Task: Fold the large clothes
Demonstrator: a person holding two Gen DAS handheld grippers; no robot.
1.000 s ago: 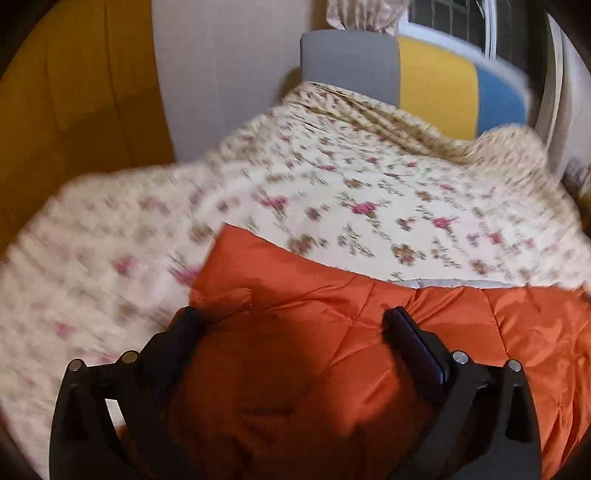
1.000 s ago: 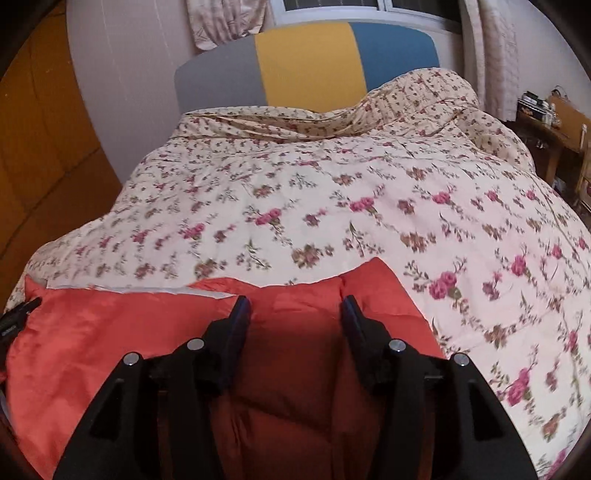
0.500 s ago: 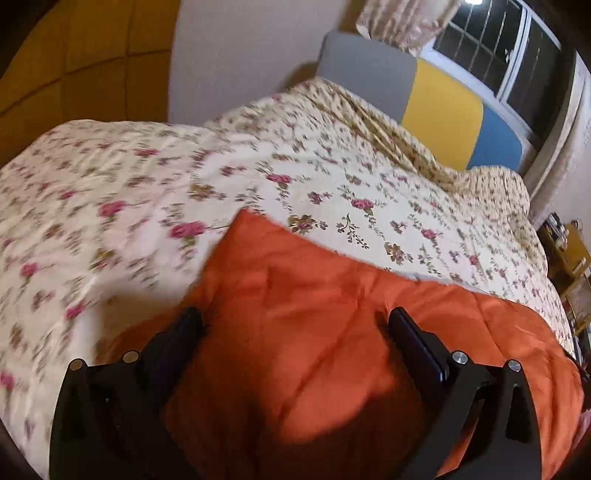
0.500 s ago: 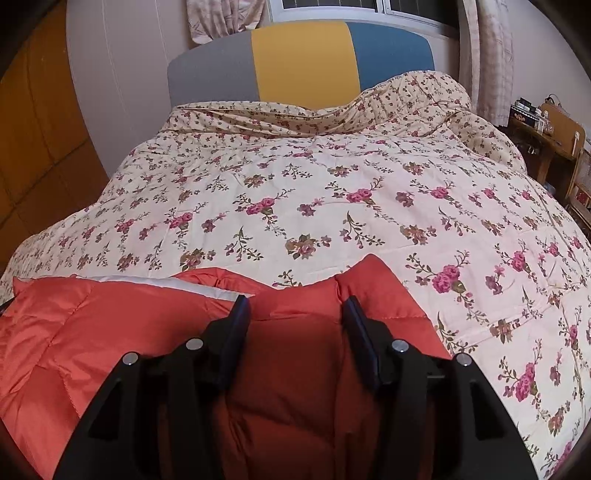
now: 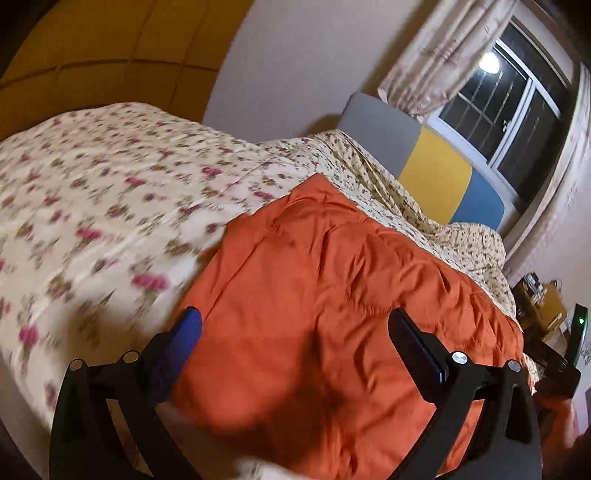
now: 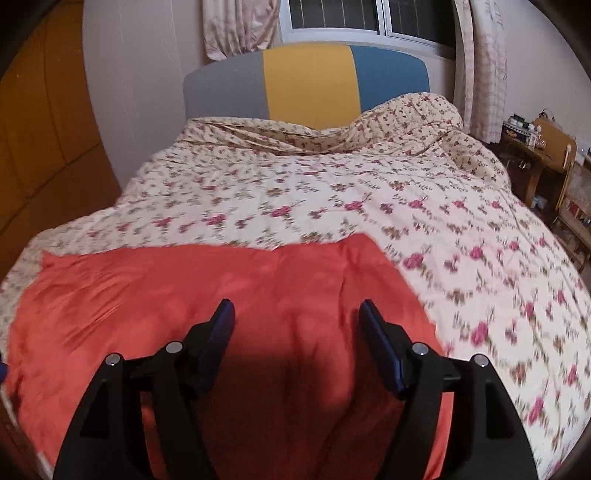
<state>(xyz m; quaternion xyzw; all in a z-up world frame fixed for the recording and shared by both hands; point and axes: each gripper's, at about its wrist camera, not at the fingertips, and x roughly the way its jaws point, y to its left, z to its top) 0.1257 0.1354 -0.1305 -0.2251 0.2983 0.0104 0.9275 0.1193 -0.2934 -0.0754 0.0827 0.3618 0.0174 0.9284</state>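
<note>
An orange quilted jacket (image 5: 332,295) lies spread flat on the floral bedspread (image 5: 92,206) near the foot of the bed. It also shows in the right wrist view (image 6: 221,295). My left gripper (image 5: 295,325) is open over the jacket's left part, its jaws wide apart with fabric showing between them. My right gripper (image 6: 297,314) is open over the jacket's right part, jaws apart, nothing pinched. The jacket's near edge is hidden under both grippers.
The bedspread (image 6: 369,192) covers the whole bed. A grey, yellow and blue headboard (image 6: 306,81) stands at the far end under a window (image 6: 332,14) with curtains. A wooden desk and chair (image 6: 546,155) stand at the right. A yellow wardrobe (image 6: 40,129) is on the left.
Both grippers have opened wider and pulled back. The left view has swung right. The jacket's grey lining strip is now covered and the orange fabric lies flat.
</note>
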